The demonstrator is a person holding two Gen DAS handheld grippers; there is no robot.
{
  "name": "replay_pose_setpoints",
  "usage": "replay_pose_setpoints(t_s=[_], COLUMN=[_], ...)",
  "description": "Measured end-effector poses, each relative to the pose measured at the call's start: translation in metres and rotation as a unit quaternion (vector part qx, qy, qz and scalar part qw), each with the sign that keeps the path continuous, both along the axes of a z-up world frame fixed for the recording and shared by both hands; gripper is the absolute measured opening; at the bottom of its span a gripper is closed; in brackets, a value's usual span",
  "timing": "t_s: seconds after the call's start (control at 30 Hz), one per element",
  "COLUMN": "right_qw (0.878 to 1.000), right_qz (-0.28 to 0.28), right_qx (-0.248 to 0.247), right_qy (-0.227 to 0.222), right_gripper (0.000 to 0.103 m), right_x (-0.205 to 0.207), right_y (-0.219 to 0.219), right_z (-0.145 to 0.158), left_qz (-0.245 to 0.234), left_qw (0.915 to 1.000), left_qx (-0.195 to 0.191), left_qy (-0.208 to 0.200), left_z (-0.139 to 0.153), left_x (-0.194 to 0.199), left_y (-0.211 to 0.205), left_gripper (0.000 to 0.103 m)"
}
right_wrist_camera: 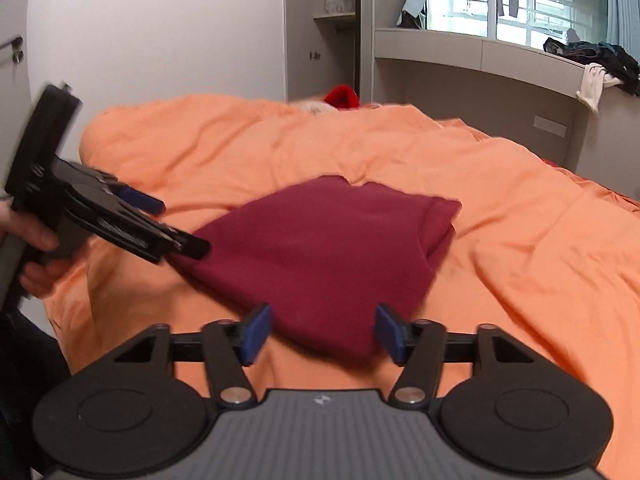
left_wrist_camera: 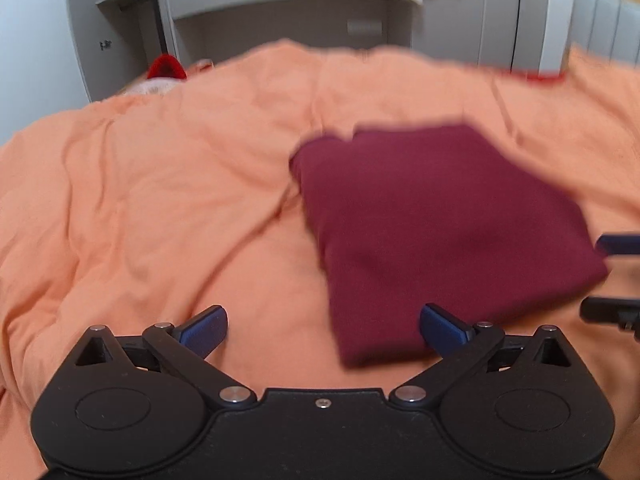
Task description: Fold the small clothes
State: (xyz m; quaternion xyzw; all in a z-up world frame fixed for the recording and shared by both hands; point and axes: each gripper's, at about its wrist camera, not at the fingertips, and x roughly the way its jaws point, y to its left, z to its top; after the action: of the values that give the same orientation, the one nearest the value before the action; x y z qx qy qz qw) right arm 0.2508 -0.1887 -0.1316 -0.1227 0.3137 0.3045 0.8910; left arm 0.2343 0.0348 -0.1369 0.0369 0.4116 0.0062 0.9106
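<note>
A dark red garment [left_wrist_camera: 436,232] lies folded into a compact rectangle on the orange duvet [left_wrist_camera: 160,200]; it also shows in the right wrist view [right_wrist_camera: 324,256]. My left gripper [left_wrist_camera: 323,330] is open and empty, just short of the garment's near left corner; in the right wrist view it [right_wrist_camera: 178,226] sits at the garment's left edge. My right gripper [right_wrist_camera: 323,332] is open and empty, its jaws on either side of the garment's near corner. Its fingertips [left_wrist_camera: 616,242] show at the right edge of the left wrist view.
The duvet [right_wrist_camera: 520,240] covers the whole bed in wrinkles. A red object [right_wrist_camera: 342,96] lies at the bed's far end. Grey cabinets [right_wrist_camera: 320,32] and a ledge with clothes [right_wrist_camera: 592,60] stand behind, under a window.
</note>
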Motion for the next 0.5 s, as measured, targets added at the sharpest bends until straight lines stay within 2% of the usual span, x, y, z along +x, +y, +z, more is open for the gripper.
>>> replay_pose_setpoints(t_s=[0.03, 0.1, 0.13, 0.17, 0.2, 0.23, 0.3, 0.33, 0.37, 0.4, 0.47, 0.5], right_qw=[1.000, 1.000, 1.000, 1.000, 0.999, 0.997, 0.992, 0.991, 0.992, 0.993, 0.996, 0.996], right_qz=[-0.008, -0.007, -0.006, -0.009, -0.013, -0.012, -0.001, 0.003, 0.010, 0.021, 0.047, 0.063], right_qx=[-0.028, -0.018, -0.002, 0.019, 0.044, 0.071, 0.113, 0.114, 0.104, 0.089, 0.059, 0.042], right_qy=[0.011, 0.008, 0.006, -0.001, -0.011, -0.024, -0.058, -0.070, -0.075, -0.073, -0.055, -0.050], right_gripper=[0.069, 0.070, 0.075, 0.090, 0.097, 0.101, 0.101, 0.097, 0.087, 0.080, 0.059, 0.052], right_x=[0.002, -0.005, -0.013, -0.025, -0.037, -0.048, -0.064, -0.065, -0.061, -0.055, -0.040, -0.032], right_y=[0.002, 0.000, -0.005, -0.012, -0.019, -0.028, -0.038, -0.035, -0.028, -0.019, 0.000, 0.009], right_z=[-0.006, 0.000, 0.009, 0.017, 0.023, 0.027, 0.039, 0.043, 0.045, 0.045, 0.039, 0.034], left_qz=[0.001, 0.011, 0.017, 0.025, 0.032, 0.037, 0.049, 0.053, 0.052, 0.052, 0.051, 0.050], left_qw=[1.0000, 0.9998, 0.9992, 0.9984, 0.9972, 0.9960, 0.9948, 0.9948, 0.9949, 0.9948, 0.9939, 0.9937], left_qx=[0.003, -0.008, -0.014, -0.016, -0.021, -0.030, -0.047, -0.046, -0.040, -0.033, -0.028, -0.029], left_qy=[-0.002, -0.017, -0.033, -0.049, -0.065, -0.076, -0.076, -0.075, -0.076, -0.081, -0.094, -0.096], left_z=[-0.001, 0.009, 0.016, 0.023, 0.027, 0.029, 0.030, 0.031, 0.033, 0.036, 0.039, 0.039], left_x=[-0.001, -0.009, -0.017, -0.027, -0.037, -0.045, -0.048, -0.046, -0.044, -0.043, -0.045, -0.046], left_y=[-0.001, 0.002, 0.005, 0.007, 0.009, 0.011, 0.012, 0.011, 0.009, 0.006, 0.004, 0.004], left_gripper=[0.102, 0.101, 0.101, 0.102, 0.102, 0.102, 0.102, 0.102, 0.102, 0.102, 0.102, 0.102])
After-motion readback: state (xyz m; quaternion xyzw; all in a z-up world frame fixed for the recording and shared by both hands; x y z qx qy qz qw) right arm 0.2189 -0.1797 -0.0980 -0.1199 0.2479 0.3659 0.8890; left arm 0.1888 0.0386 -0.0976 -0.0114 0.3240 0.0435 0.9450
